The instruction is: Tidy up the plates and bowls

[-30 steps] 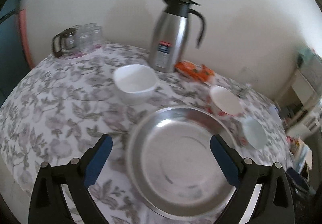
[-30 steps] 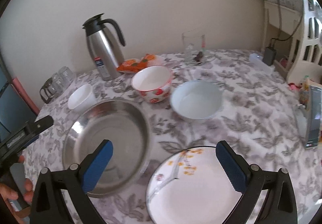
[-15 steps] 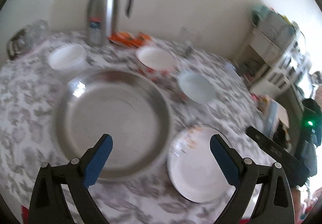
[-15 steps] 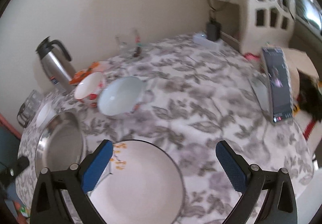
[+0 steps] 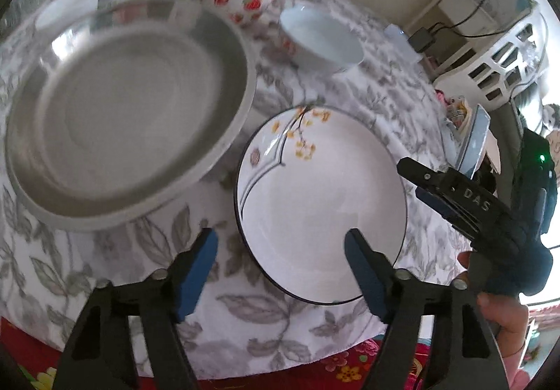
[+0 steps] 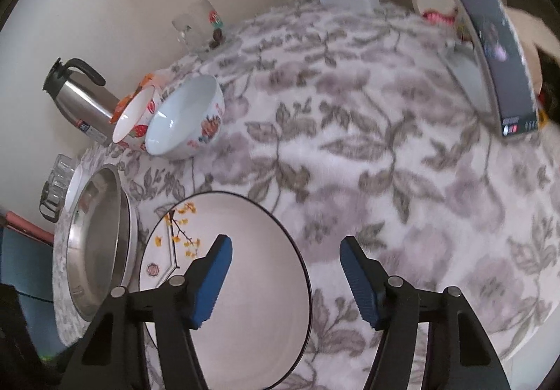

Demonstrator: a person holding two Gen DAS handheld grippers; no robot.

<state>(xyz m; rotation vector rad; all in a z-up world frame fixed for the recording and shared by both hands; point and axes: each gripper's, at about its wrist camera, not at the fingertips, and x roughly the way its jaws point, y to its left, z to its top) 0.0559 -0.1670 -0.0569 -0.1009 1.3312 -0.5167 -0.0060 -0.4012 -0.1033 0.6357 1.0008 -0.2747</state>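
A white plate (image 5: 322, 201) with yellow flowers and a dark rim lies on the flowered tablecloth, close beside a large steel dish (image 5: 122, 110). My left gripper (image 5: 280, 260) hovers over the plate's near-left rim. Its jaws are closing, with the rim between them and no pad touching. My right gripper (image 6: 285, 271) straddles the same plate's (image 6: 245, 285) right rim. Its jaws are closing too, and the pads are clear of the rim. In the left wrist view the right gripper (image 5: 413, 173) reaches in at the plate's right side. Behind stand a strawberry bowl (image 6: 136, 120) and a pale blue bowl (image 6: 185, 120).
A steel thermos (image 6: 80, 103), a drinking glass (image 6: 196, 22) and a small white bowl (image 5: 66, 8) stand near the wall. A phone (image 6: 497, 61) leans at the far right of the table. The table's near edge (image 5: 245, 365) lies just under my left gripper.
Both grippers have dropped and tilted down towards the white plate, and both pairs of jaws have narrowed. The left view has swung from the steel dish to the plate.
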